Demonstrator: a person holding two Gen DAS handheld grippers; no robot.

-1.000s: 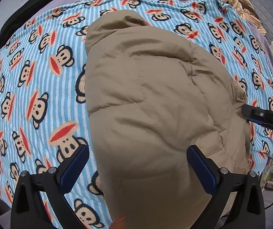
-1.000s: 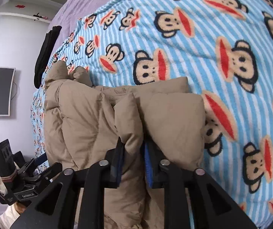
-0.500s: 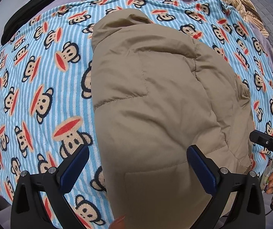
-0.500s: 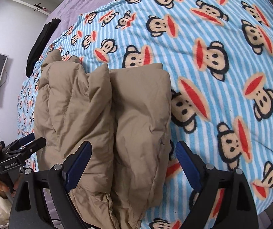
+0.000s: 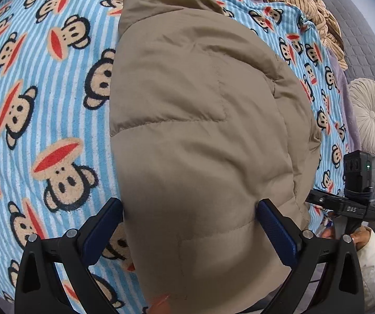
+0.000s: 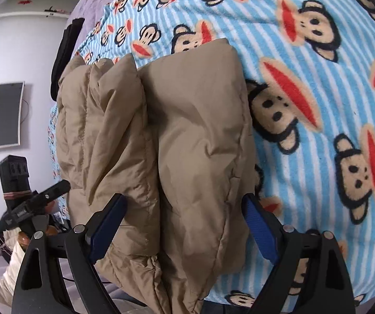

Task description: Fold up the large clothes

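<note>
Nearest the left wrist camera, the left gripper (image 5: pixel 190 230) has its two blue-padded fingers spread wide, with a folded tan puffer jacket (image 5: pixel 200 130) bulging between them; whether the pads press the fabric cannot be told. The jacket is a thick, quilted bundle with stitched seams and soft creases, narrowing to a rounded end farther away. It lies on a fleece blanket (image 5: pixel 43 104) of blue and white stripes printed with cartoon monkey faces.

In the right wrist view, the right gripper (image 6: pixel 184 225) is likewise spread wide, straddling the jacket (image 6: pixel 161 144), which shows here as two puffy folded layers side by side with a deep crease between them. Its near edge hangs over the blanket's (image 6: pixel 331 130) edge and is cut off by the frame.

Farther off, a crumpled beige striped garment (image 5: pixel 305 2) lies at the blanket's far edge, and a round pleated cushion (image 5: pixel 370 115) sits to the right. A dark garment (image 6: pixel 65 52) lies beyond the blanket, and a dark screen (image 6: pixel 5 115) hangs on the wall.
</note>
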